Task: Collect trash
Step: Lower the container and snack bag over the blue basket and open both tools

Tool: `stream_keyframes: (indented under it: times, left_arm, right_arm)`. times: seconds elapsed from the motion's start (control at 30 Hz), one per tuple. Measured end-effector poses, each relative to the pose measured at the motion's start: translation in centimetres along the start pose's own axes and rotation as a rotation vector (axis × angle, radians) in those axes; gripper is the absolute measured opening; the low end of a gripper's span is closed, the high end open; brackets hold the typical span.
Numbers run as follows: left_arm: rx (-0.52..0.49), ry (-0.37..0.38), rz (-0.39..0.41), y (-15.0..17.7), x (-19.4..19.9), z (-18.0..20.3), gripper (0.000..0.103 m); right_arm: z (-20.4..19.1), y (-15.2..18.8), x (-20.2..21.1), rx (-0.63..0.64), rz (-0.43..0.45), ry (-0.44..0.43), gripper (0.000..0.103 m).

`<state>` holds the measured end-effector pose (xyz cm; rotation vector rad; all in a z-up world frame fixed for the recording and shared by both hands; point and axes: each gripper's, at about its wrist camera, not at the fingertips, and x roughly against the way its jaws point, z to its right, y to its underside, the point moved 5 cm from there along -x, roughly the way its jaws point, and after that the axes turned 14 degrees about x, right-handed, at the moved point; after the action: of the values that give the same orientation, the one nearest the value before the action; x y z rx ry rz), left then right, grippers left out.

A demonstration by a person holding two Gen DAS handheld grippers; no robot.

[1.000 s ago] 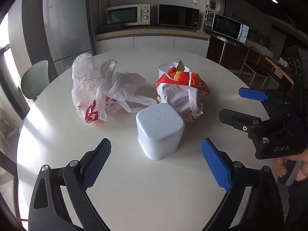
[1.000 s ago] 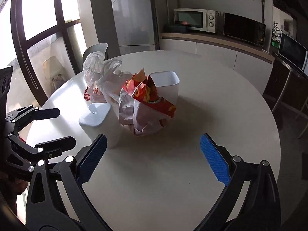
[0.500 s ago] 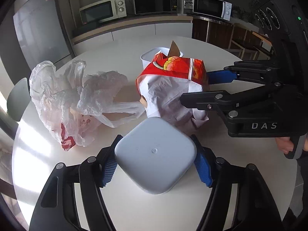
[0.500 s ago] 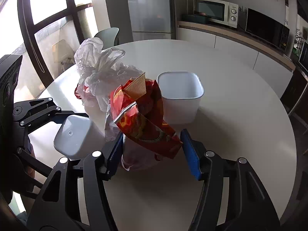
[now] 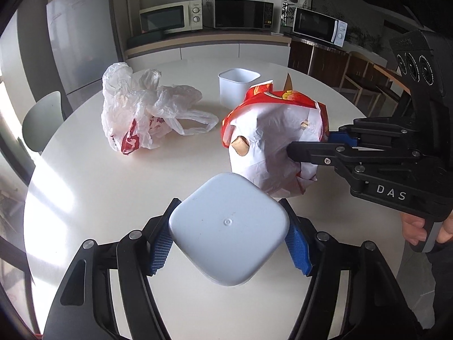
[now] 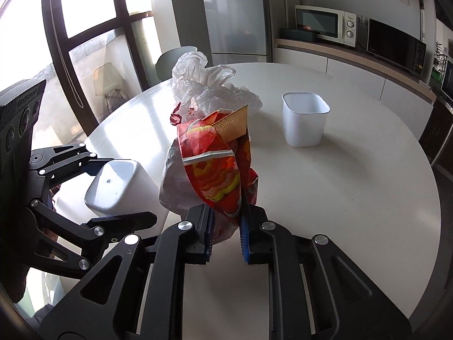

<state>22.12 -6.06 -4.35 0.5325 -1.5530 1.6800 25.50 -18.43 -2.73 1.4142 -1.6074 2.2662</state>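
An upturned white plastic tub [image 5: 226,235] sits between the blue pads of my left gripper [image 5: 228,226], which is shut on its sides. My right gripper [image 6: 226,221] pinches the lower end of a red snack bag [image 6: 215,170] stuffed with white paper; its jaws are still closing on it. The left wrist view shows the same bag [image 5: 271,141] held from the right by the right gripper [image 5: 311,144]. A crumpled clear plastic bag [image 5: 141,110] with red print lies on the round white table [image 5: 85,198]. An open white tub [image 5: 237,85] stands upright further back.
A grey chair [image 5: 39,121] stands at the table's far left edge. Behind it are a fridge [image 5: 79,36] and a counter with microwaves [image 5: 170,17]. A tall window [image 6: 85,28] is on the left in the right wrist view. A hand [image 5: 416,226] grips the right gripper's handle.
Both grippers went from wide open to closed, the left on the upturned tub, the right on the snack bag. The snack bag now stands apart from the open tub, nearer to me.
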Motion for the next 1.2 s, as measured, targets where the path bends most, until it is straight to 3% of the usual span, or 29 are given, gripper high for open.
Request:
stream_keyframes:
  times: [0.23, 0.47, 0.6, 0.77, 0.9, 1.07, 1.2]
  left_arm:
    - [0.043, 0.0, 0.027, 4.7, 5.5, -0.7, 0.068]
    - [0.032, 0.073, 0.071, 11.5, 10.7, -1.2, 0.068]
    - [0.038, 0.06, 0.041, 15.9, 11.7, -1.3, 0.068]
    - [0.081, 0.071, -0.004, 20.7, 11.1, -1.8, 0.068]
    - [0.156, 0.063, -0.059, 23.8, 8.7, -2.8, 0.068]
    - [0.143, -0.095, -0.11, 27.0, 3.6, -3.5, 0.068]
    - [0.158, -0.11, -0.222, 28.1, -0.6, -3.3, 0.068]
  right_arm:
    - [-6.0, 2.8, 4.7, 0.022, 0.046, -0.058, 0.014]
    - [-12.8, 7.4, 8.3, 0.056, 0.089, -0.144, 0.014]
    - [-15.6, 10.8, 9.4, 0.072, 0.089, -0.158, 0.014]
    - [-18.8, 14.9, 10.9, 0.093, 0.131, -0.206, 0.014]
    - [-20.1, 18.7, 8.9, 0.062, 0.048, -0.217, 0.014]
    - [-20.6, 22.9, 5.2, 0.05, -0.057, -0.169, 0.014]
    - [-19.8, 26.1, 1.1, -0.019, -0.18, -0.156, 0.014]
